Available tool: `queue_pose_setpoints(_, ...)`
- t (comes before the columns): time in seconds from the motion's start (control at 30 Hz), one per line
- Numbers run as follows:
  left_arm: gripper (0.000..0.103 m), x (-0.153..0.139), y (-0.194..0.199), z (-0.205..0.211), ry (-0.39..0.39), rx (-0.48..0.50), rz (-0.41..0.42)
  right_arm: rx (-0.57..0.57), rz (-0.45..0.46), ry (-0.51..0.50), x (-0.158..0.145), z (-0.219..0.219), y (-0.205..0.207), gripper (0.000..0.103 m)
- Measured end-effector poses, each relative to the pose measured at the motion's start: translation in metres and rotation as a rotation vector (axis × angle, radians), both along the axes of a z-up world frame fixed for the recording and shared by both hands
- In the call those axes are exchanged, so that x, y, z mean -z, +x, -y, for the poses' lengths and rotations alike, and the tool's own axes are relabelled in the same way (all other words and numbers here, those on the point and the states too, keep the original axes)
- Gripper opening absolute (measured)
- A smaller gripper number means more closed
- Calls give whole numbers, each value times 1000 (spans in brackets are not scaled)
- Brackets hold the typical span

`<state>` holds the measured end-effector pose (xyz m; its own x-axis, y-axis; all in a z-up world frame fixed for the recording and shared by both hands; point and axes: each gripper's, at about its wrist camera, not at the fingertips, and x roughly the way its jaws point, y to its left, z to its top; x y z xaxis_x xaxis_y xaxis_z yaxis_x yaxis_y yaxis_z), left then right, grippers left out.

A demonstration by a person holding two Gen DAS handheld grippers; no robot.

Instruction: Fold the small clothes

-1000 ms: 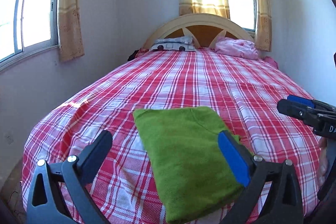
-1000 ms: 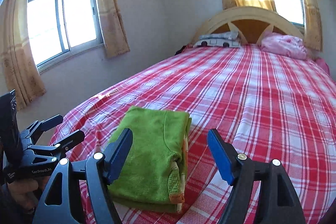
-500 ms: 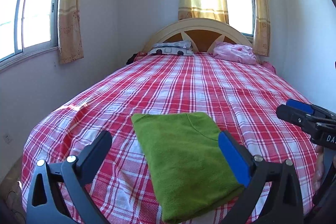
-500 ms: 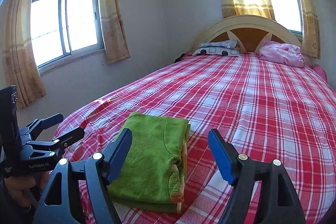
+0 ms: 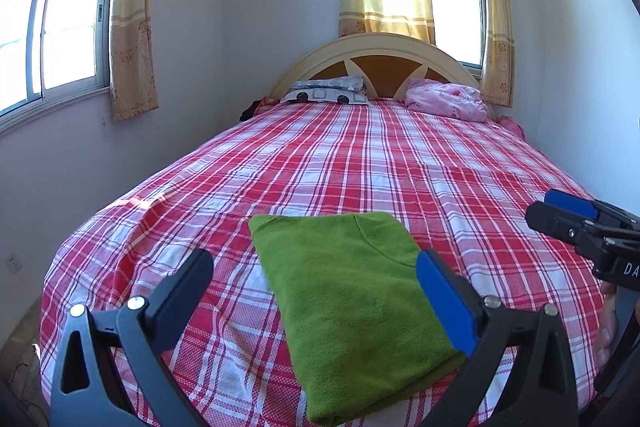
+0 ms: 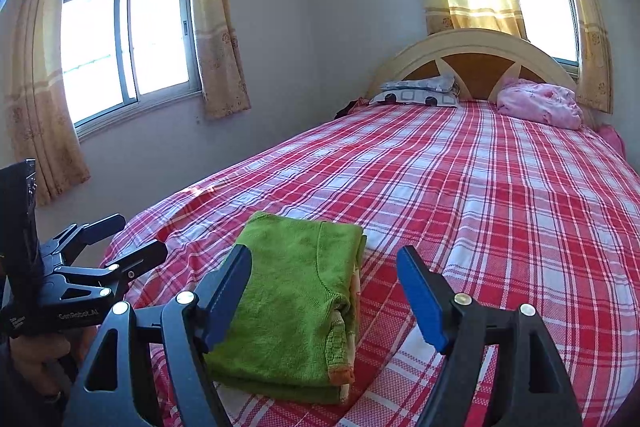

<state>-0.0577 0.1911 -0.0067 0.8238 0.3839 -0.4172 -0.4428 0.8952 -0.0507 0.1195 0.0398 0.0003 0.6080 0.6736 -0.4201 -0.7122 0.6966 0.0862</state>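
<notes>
A folded green garment (image 5: 352, 299) lies flat near the foot edge of my red plaid bed (image 5: 360, 163), at six o'clock. Open bedspread stretches toward twelve o'clock, up to the pillows (image 5: 326, 93) and headboard (image 5: 380, 55). A wall runs close along nine o'clock. My left tongs (image 5: 314, 277) hover just above the garment, spread wide, pinching nothing, tilted slightly down. My right tongs (image 6: 324, 267) hover at the garment's three o'clock edge, also spread and empty.
</notes>
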Motion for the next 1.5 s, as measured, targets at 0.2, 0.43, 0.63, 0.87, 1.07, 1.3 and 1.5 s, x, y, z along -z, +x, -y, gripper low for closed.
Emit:
queue_pose_setpoints(0.2,103,0,0,0,1,-1,0,-1,-1,-1,0,0,0,76)
queue_pose_setpoints(0.43,103,0,0,0,0,1,-2,-1,-1,0,2,-1,-1,76)
queue_pose_setpoints(0.63,103,1,0,2,16,12,-4,-2,-2,1,3,-1,-2,76)
queue_pose_setpoints(0.87,103,-1,2,7,49,8,-12,1,10,16,1,1,-4,76)
queue_pose_setpoints(1.07,103,-6,1,9,58,8,6,-3,16,23,1,3,-7,76)
queue_pose_setpoints(1.3,103,-5,1,5,66,-25,0,-13,17,20,2,2,-9,76)
queue_pose_setpoints(1.5,103,-3,-1,1,66,-33,14,-20,10,12,4,0,-9,76)
